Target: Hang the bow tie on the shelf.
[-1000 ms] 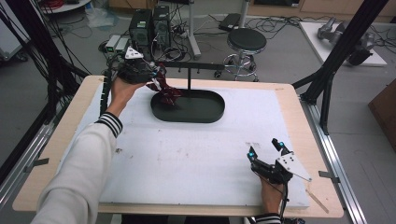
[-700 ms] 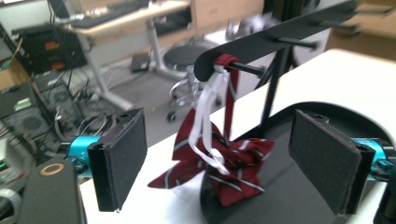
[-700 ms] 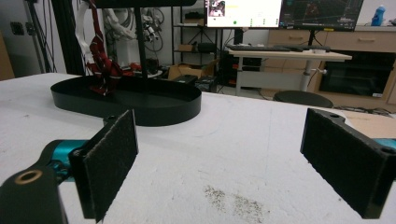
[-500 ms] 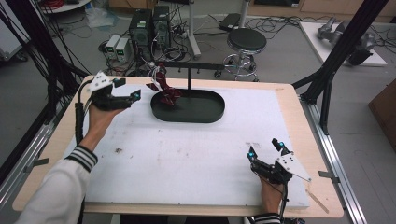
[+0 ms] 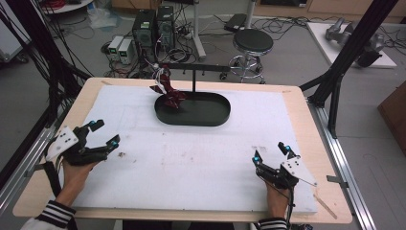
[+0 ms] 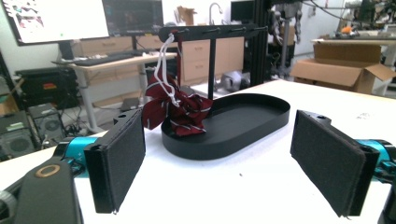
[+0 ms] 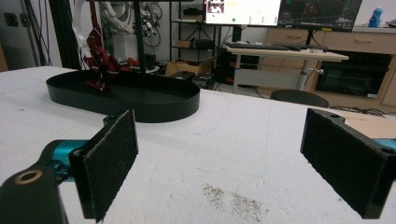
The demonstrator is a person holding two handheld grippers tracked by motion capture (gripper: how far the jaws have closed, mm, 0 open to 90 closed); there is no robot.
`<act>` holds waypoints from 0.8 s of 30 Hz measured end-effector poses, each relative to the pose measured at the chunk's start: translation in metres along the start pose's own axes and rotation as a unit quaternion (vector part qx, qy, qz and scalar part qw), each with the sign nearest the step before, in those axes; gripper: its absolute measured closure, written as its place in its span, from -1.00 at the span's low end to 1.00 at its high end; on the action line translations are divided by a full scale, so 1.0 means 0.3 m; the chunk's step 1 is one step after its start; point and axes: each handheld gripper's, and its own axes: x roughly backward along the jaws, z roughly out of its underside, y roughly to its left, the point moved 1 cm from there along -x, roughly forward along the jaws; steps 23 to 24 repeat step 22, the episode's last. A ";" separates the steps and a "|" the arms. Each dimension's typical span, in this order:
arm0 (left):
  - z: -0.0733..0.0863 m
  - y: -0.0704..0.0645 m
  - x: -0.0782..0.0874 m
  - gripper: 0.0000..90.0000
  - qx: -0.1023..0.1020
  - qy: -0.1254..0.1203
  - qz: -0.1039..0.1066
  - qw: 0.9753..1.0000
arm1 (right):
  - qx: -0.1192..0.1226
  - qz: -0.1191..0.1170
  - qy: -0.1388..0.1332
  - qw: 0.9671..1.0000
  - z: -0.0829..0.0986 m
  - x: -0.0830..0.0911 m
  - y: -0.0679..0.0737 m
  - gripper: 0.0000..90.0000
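Left gripper view shows us the two black padded jaws of the left gripper standing wide apart, with nothing between them but the bare white surface. Beyond the gap, and well apart from the jaws, lies the dark red cloth. It hangs by a white cord from the left end of the crossbar of a black stand, and its lower part rests crumpled on the left end of the black oval tray, partly over the rim.

In the right gripper view we see the right gripper with its jaws also far open and empty, over the white surface where a small patch of dark crumbs lies. The cloth is far ahead and to the left from here, at the far end of the tray.

In the high view we find the left gripper at the near left part of the table, held by a hand with a striped cuff, and the right gripper at the near right part. The tray stands at the far middle, so both grippers are well apart from it. The table is wooden and covered by a white sheet. Around it are black frame posts, a round stool, computer cases with cables on a grey floor.

The cloth is deep red with thin pale stripes, folded and wrinkled in a loose bunch.
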 end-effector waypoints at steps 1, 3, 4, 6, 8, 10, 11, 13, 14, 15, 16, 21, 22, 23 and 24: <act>0.012 -0.006 0.017 -0.59 0.001 -0.006 -0.003 1.000 | -0.002 0.000 -0.001 1.000 0.000 0.000 0.000 -0.77; 0.042 -0.015 0.039 -0.63 0.007 -0.008 -0.005 1.000 | -0.002 0.001 -0.002 1.000 0.000 0.000 -0.002 -0.77; 0.058 -0.019 0.046 -0.66 0.012 -0.010 -0.005 1.000 | -0.003 0.001 -0.002 1.000 0.000 0.000 -0.002 -0.77; 0.090 -0.026 0.057 -0.68 0.019 -0.014 -0.003 1.000 | -0.003 0.001 -0.002 1.000 0.000 0.000 -0.002 -0.77; 0.119 -0.035 0.061 -0.68 0.028 -0.015 -0.009 0.999 | -0.003 0.001 -0.001 1.000 0.000 0.001 0.001 -0.77; 0.146 -0.042 0.061 -0.68 0.034 -0.011 -0.013 0.999 | 0.000 0.000 -0.001 1.000 0.000 0.000 0.001 -0.77; 0.158 -0.045 0.060 -0.68 0.041 -0.009 -0.013 0.999 | -0.002 0.000 -0.001 1.000 0.000 0.000 0.001 -0.77; 0.158 -0.052 0.062 -0.67 0.028 -0.022 -0.016 0.999 | -0.003 0.001 -0.001 1.000 0.000 0.001 0.000 -0.77; 0.160 -0.053 0.060 -0.67 0.028 -0.018 -0.012 0.999 | -0.001 0.000 -0.003 1.000 -0.001 0.001 0.000 -0.77; 0.160 -0.053 0.060 -0.67 0.027 -0.017 -0.012 0.999 | 0.000 0.000 -0.002 1.000 0.000 0.001 0.001 -0.77; 0.160 -0.053 0.061 -0.67 0.028 -0.020 -0.013 0.999 | 0.004 0.000 -0.003 1.000 0.000 0.001 0.001 -0.77; 0.161 -0.055 0.064 -0.67 0.025 -0.026 -0.015 0.999 | 0.003 0.001 -0.003 1.000 0.000 0.001 0.001 -0.77; 0.161 -0.054 0.065 -0.67 0.026 -0.025 -0.016 0.999 | 0.002 0.000 -0.003 1.000 0.000 0.001 0.000 -0.77; 0.161 -0.054 0.065 -0.67 0.026 -0.025 -0.016 0.999 | 0.002 0.000 -0.003 1.000 0.000 0.001 0.000 -0.77; 0.161 -0.054 0.065 -0.67 0.026 -0.025 -0.016 0.999 | 0.002 0.000 -0.003 1.000 0.000 0.001 0.000 -0.77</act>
